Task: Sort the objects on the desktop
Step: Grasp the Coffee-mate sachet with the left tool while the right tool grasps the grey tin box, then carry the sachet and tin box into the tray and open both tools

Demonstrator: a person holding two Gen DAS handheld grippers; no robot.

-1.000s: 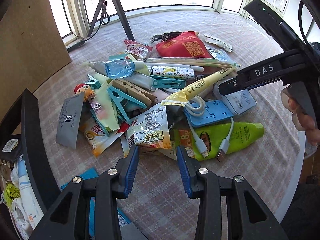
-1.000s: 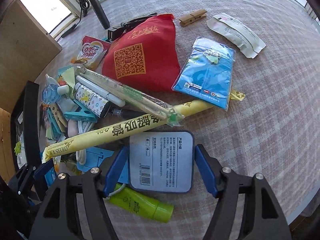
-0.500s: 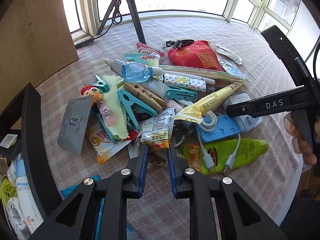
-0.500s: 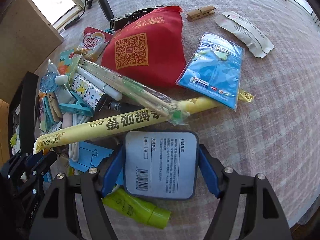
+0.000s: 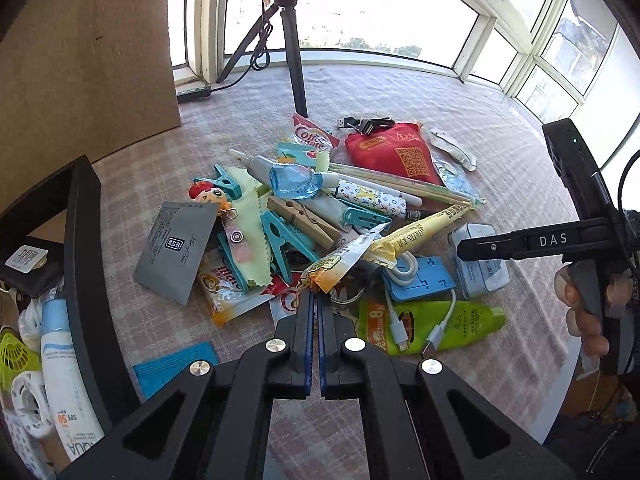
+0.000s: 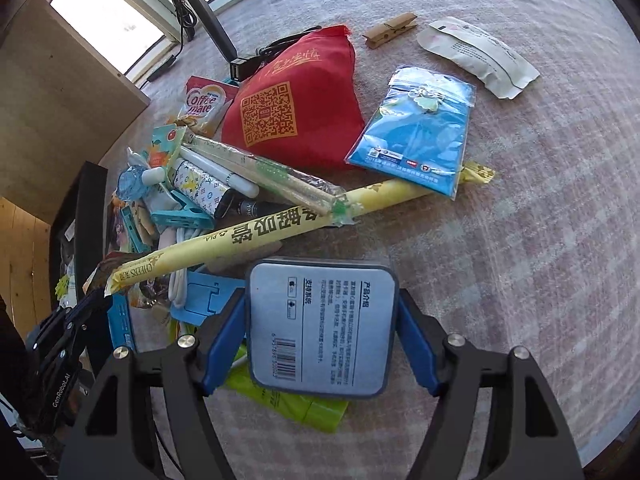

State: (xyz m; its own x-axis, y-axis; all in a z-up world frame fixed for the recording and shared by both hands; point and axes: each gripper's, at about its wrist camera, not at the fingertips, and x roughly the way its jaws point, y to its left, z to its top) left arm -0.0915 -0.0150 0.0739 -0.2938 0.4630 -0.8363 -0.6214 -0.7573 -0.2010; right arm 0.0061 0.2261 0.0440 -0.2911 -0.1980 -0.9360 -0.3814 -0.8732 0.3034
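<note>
Your left gripper [image 5: 314, 298], spread wide a second ago, now pinches the crinkly yellow-and-orange snack sachet [image 5: 334, 266] and lifts it off the pile, while your right gripper [image 6: 322, 328] clamps the flat blue-grey labelled box [image 6: 320, 326], so both look ready to sort.

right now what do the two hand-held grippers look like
Both are black plastic frames with silver screws and blue pads on the fingers. The left hand-held gripper reads GenRobot.AI on its side; the right hand-held gripper reads DAS, with a small green light and black cable.

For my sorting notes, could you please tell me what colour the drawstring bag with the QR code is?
Red bag, with orange print; clearest from the right wrist.
</note>
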